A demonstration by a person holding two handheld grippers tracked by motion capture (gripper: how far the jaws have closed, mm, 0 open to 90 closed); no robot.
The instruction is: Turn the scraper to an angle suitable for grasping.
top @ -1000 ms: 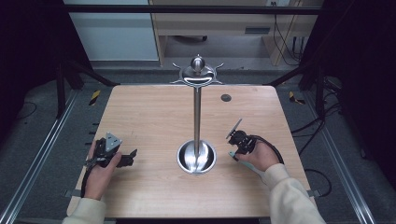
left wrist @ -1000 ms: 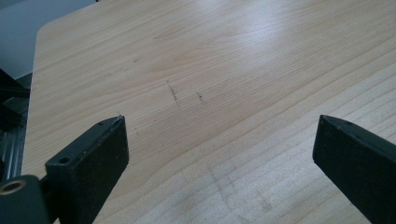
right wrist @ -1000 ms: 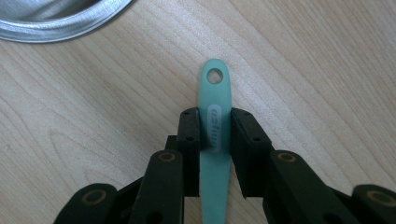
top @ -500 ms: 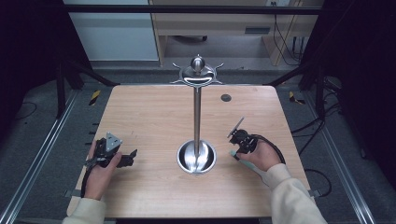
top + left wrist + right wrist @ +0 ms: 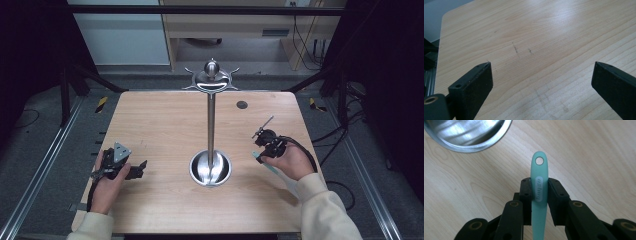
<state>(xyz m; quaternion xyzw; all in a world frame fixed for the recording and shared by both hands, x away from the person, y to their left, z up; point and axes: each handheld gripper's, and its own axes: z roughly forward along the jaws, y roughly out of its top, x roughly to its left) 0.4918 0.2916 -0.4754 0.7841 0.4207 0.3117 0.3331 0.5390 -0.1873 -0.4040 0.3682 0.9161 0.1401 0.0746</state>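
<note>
Right tongs (image 5: 539, 192) are clamped on a teal handle (image 5: 539, 182), the two black jaws pressing its flat sides just below the end with the round hole. A pale oval label with lettering sits on the handle between the pads (text too small to read). In the right gripper view the handle runs up the middle and its holed end points toward the rim of the steel base (image 5: 469, 135), not touching it.

In the high view the right tongs (image 5: 267, 147) sit right of centre on the wooden surface (image 5: 160, 130), held in the person's right hand (image 5: 290, 160); the teal handle (image 5: 261, 159) pokes out on the hand's left side, near the steel base (image 5: 210, 169) but apart from it. What is at the handle's other end is hidden by the hand.

A metal stand (image 5: 211, 120) rises upright from that round base, topped with a dish-like head with hooks (image 5: 212, 80).

Left tongs (image 5: 541, 75) are spread wide with nothing between them, just bare wood grain below. In the high view the left tongs (image 5: 137, 170) rest near the surface's left edge in the left hand (image 5: 107, 185), well apart from the stand. A small dark disc (image 5: 242, 105) lies near the far edge.
</note>
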